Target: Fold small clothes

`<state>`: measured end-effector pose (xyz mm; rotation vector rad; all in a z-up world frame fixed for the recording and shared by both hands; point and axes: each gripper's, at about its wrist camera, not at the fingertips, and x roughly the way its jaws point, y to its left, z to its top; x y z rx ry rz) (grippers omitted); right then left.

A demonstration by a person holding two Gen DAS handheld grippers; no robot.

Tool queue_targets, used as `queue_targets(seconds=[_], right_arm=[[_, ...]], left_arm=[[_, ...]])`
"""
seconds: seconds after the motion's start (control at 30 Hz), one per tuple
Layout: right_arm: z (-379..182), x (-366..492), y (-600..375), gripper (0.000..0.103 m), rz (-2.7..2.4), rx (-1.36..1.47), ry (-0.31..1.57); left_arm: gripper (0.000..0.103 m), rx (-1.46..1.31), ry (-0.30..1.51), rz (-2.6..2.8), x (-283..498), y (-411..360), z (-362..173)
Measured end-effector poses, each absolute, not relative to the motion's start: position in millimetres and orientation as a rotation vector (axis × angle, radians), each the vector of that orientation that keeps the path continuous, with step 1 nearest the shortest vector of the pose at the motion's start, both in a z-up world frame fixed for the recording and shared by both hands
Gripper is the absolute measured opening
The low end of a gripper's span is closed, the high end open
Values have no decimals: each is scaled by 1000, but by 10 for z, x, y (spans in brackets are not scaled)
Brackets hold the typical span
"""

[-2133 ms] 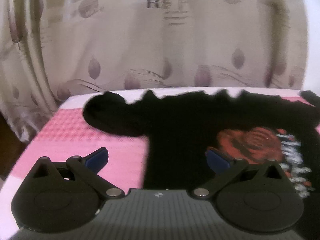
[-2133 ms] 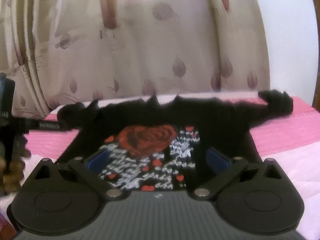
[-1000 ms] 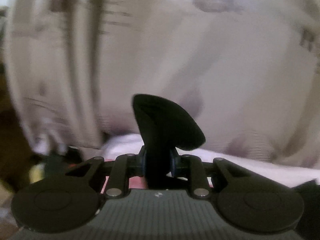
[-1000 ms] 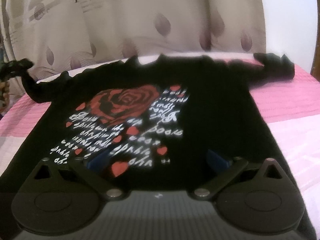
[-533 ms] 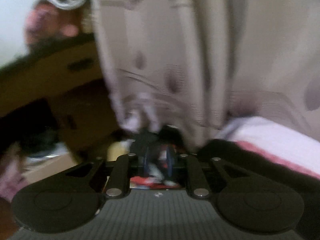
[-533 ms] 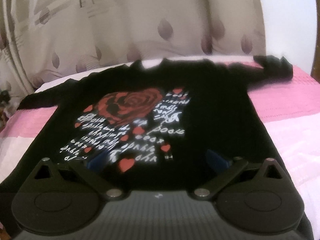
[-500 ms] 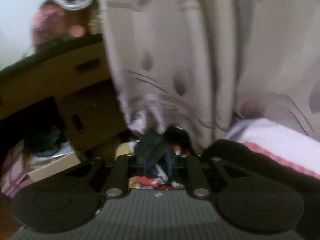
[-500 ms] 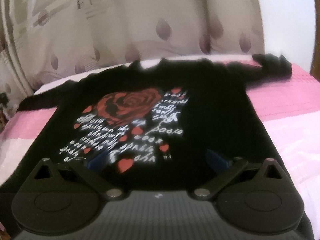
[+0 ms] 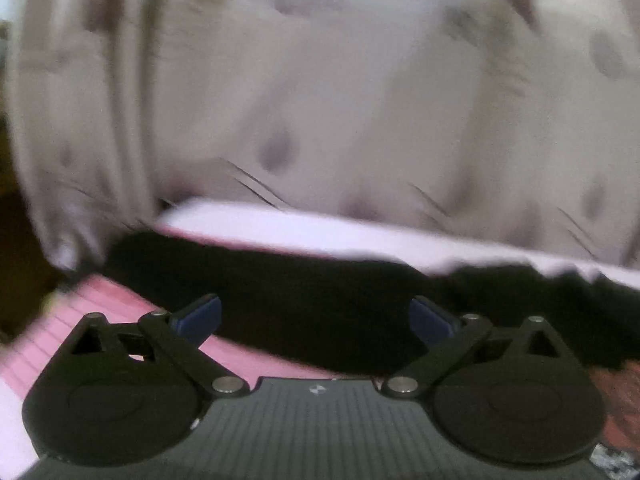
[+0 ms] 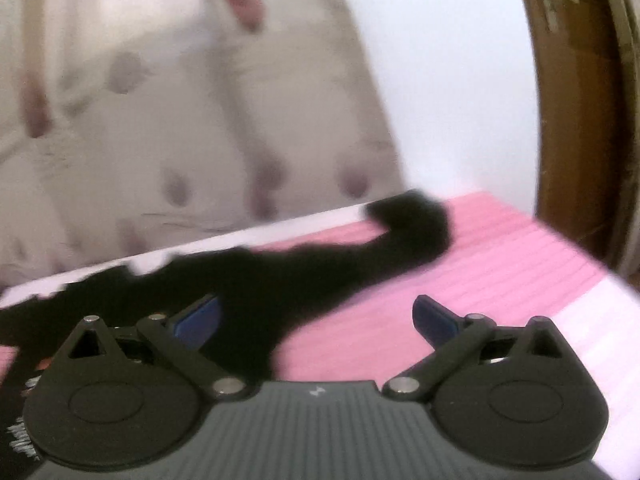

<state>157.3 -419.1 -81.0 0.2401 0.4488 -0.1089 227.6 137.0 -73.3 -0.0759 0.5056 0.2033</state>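
A black long-sleeved shirt lies flat on a pink and white bed. In the left wrist view its left sleeve (image 9: 280, 292) stretches out across the bed, and a bit of the red print (image 9: 618, 404) shows at the right edge. My left gripper (image 9: 316, 320) is open and empty, just above that sleeve. In the right wrist view the right sleeve (image 10: 360, 256) runs up to a curled cuff (image 10: 416, 220). My right gripper (image 10: 316, 320) is open and empty, above the sleeve near the armpit.
A beige curtain with mauve petal marks (image 9: 320, 100) hangs behind the bed's far edge, also in the right wrist view (image 10: 180, 120). A white wall and a brown wooden frame (image 10: 576, 100) stand at the right. The bed's pink cover (image 10: 500, 272) ends near the right.
My left gripper has let go of the left sleeve, opened and swung back over the bed; the sleeve now lies stretched out. My right gripper has turned right from the print toward the right sleeve.
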Motion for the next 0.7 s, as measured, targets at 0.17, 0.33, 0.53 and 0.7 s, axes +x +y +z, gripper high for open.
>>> queue_targets(seconds=[0.17,0.33,0.53,0.7], right_arm=[[-742,2390,-4609,103,-165,80,493],[-724,3477,-5102,103,-180,-81,615],[-995,4325,-5633,103,-137,-43,831],[-1264,4396,-5786,27,-85,161,870]], left_arm=[[98,-125,581,198,2352,1134,-1061],[102,-213,527,221,2259,1321,-1071],[102,-233,530,236,2285,1427,-1071],[103,-140,545,247,2349,1288,-1065]])
